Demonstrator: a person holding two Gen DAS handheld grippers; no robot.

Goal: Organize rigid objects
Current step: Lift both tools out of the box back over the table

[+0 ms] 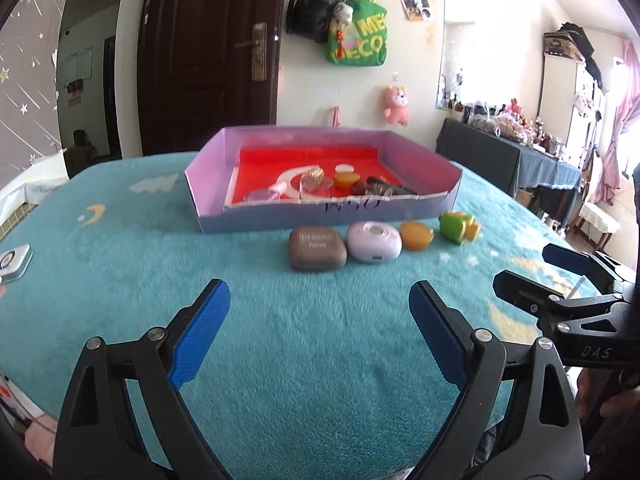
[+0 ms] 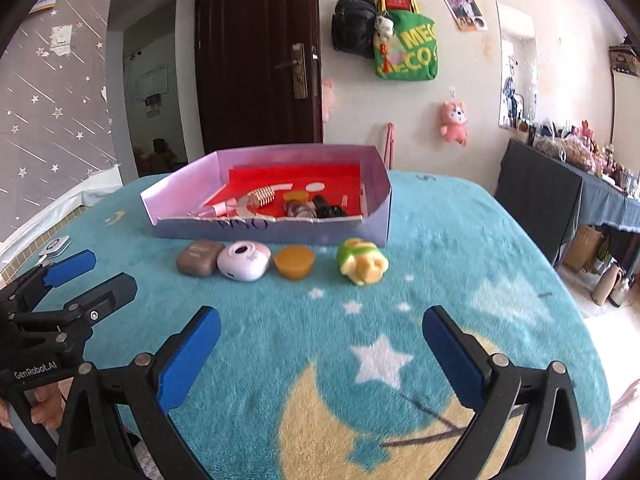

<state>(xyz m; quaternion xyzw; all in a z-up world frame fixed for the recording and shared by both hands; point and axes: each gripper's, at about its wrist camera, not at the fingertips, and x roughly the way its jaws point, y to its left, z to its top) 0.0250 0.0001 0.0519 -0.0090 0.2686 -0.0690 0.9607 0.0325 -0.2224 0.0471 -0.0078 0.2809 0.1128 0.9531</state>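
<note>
A shallow lilac cardboard box (image 1: 256, 216) with a red floor sits toward the far side of the surface (image 1: 280, 340), which is covered by a teal fleece blanket printed with moons and stars. Inside the box, crowded toward its near wall, lie a gold ridged piece (image 1: 313, 178), a clear pink bottle (image 1: 276, 190), an orange jelly cup (image 1: 345, 179), a white disc (image 1: 345, 168) and some dark items too small to name.

Just outside the near wall stands a row of four things: a brown rounded case (image 1: 317, 248), touching a lilac rounded case (image 1: 374, 242), then an orange jelly cup (image 1: 416, 235), then a green and yellow toy (image 1: 458, 227) a little apart.

The left tool (image 1: 319, 332) hangs released above bare blanket short of the row, nothing between its blue pads. The right tool (image 2: 321, 354) is likewise spread wide and empty over the moon print. The blanket between tools and row is open; a small silver device (image 1: 14, 262) lies near the left edge.
</note>
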